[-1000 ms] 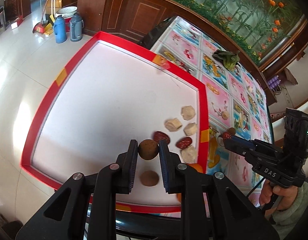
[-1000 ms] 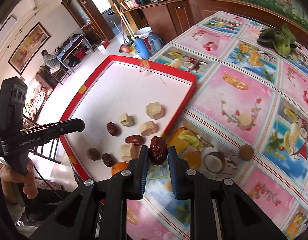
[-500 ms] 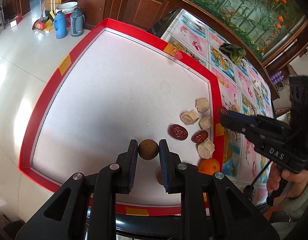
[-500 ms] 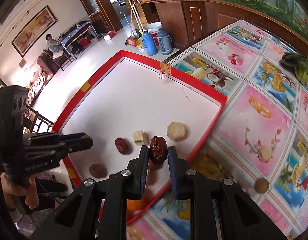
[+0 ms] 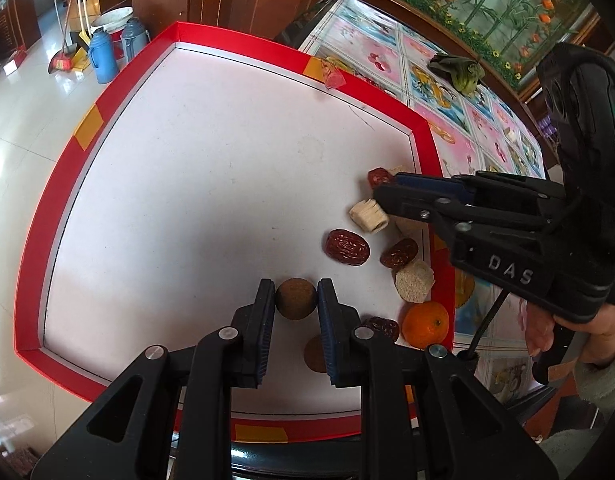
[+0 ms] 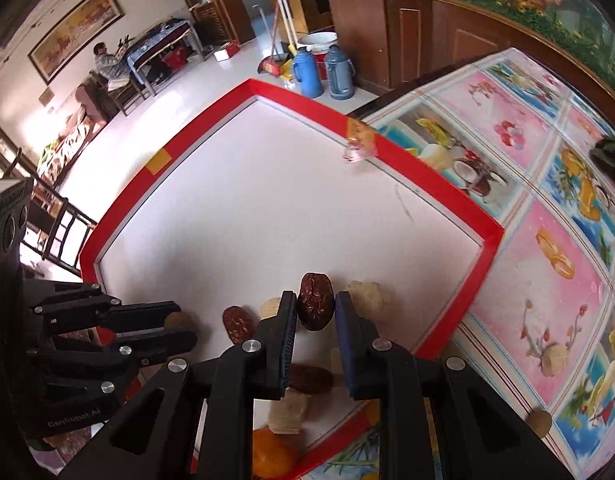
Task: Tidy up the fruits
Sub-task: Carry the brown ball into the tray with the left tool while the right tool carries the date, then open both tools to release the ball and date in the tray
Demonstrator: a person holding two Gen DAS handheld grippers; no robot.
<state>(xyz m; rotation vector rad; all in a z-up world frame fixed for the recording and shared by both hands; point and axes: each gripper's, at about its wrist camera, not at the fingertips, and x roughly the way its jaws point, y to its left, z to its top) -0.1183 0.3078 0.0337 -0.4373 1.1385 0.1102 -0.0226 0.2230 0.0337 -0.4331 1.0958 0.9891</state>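
Note:
A white tray with a red rim (image 5: 243, 44) holds the fruits at its right side. My left gripper (image 5: 296, 301) is shut on a round brown fruit (image 5: 296, 298), held over the tray's near part. My right gripper (image 6: 316, 307) is shut on a dark red date (image 6: 316, 300), above the tray near its right edge; it also shows in the left wrist view (image 5: 381, 188). On the tray lie red dates (image 5: 346, 246), pale cut chunks (image 5: 413, 281), an orange (image 5: 424, 324) and another brown fruit (image 5: 316, 354).
A fruit-patterned tablecloth (image 6: 547, 248) lies right of the tray, with a pale chunk (image 6: 553, 358), a brown fruit (image 6: 539, 422) and a green vegetable (image 5: 459, 72). Two thermos jugs (image 6: 323, 72) stand on the floor beyond.
My right gripper has carried the date from the tablecloth over the tray's rim, towards the fruit pile. My left gripper has kept hold of the brown fruit and shifted slightly over the tray.

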